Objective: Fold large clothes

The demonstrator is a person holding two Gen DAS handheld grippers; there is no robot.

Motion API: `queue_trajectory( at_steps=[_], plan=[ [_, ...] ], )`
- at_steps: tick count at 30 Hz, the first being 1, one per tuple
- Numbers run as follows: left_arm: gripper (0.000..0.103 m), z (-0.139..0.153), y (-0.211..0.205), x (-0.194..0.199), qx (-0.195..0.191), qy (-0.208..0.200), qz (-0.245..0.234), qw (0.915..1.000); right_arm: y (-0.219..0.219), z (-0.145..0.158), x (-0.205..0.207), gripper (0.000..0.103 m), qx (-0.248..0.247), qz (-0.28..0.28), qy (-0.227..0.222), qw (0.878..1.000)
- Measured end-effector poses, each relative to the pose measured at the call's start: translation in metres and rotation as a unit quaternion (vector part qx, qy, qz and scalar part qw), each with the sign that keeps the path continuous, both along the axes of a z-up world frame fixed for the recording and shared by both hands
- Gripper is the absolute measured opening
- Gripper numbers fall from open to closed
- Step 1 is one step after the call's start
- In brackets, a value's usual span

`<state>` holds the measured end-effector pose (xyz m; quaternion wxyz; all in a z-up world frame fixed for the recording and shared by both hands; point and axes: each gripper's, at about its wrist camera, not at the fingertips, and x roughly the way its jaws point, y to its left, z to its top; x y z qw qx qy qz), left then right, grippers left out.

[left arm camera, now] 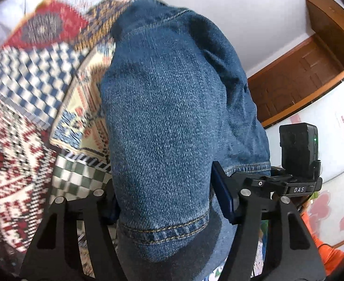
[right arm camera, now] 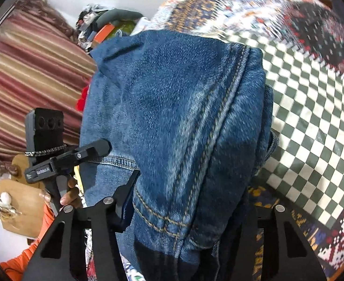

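A blue denim garment (left arm camera: 172,121) with yellow-stitched hems fills the middle of the left wrist view. My left gripper (left arm camera: 167,201) is shut on its hemmed edge and holds it up above the patterned bedspread. The same denim (right arm camera: 176,121) fills the right wrist view, with a thick seam running down it. My right gripper (right arm camera: 186,210) is shut on a bunched, hemmed part. The other gripper (right arm camera: 62,161) shows at the left of the right wrist view, held by a hand, next to the denim. Both sets of fingertips are mostly buried in cloth.
A patchwork bedspread (left arm camera: 31,89) with checks and red patterns lies below; it also shows in the right wrist view (right arm camera: 312,89). A wooden door (left arm camera: 300,77) stands at the right. A striped curtain (right arm camera: 31,75) and a pile of clothes (right arm camera: 108,28) are at the left.
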<state>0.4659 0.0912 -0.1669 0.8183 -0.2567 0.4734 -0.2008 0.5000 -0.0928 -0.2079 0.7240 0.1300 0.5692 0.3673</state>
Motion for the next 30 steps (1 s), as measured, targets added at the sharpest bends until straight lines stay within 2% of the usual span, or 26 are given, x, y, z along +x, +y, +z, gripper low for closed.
queue_trajectory(
  at_steps=[7,13,17,21,24,30],
  plan=[
    [0.065,0.052,0.035,-0.041,0.014,-0.050,0.020,0.9984,0.039,0.058,-0.024,0.053,0.017,0.014,-0.045,0.999],
    [0.065,0.063,0.081,-0.082,0.023,-0.054,0.043,0.9974,0.082,0.079,-0.050,0.053,0.020,0.032,-0.062,0.997],
    [0.065,0.062,0.106,-0.109,0.022,-0.046,0.061,0.9969,0.109,0.072,-0.062,0.053,0.019,0.044,-0.050,0.998],
    [0.065,0.046,0.127,-0.124,0.008,-0.024,0.074,0.9969,0.130,0.054,-0.071,0.053,0.008,0.055,-0.035,0.998],
    [0.065,0.025,0.139,-0.130,-0.002,0.003,0.083,0.9966,0.145,0.031,-0.072,0.053,-0.005,0.060,-0.012,0.998],
    [0.065,-0.038,0.153,-0.120,-0.016,0.066,0.093,0.9934,0.163,-0.029,-0.058,0.053,-0.032,0.059,0.054,0.996]
  ],
)
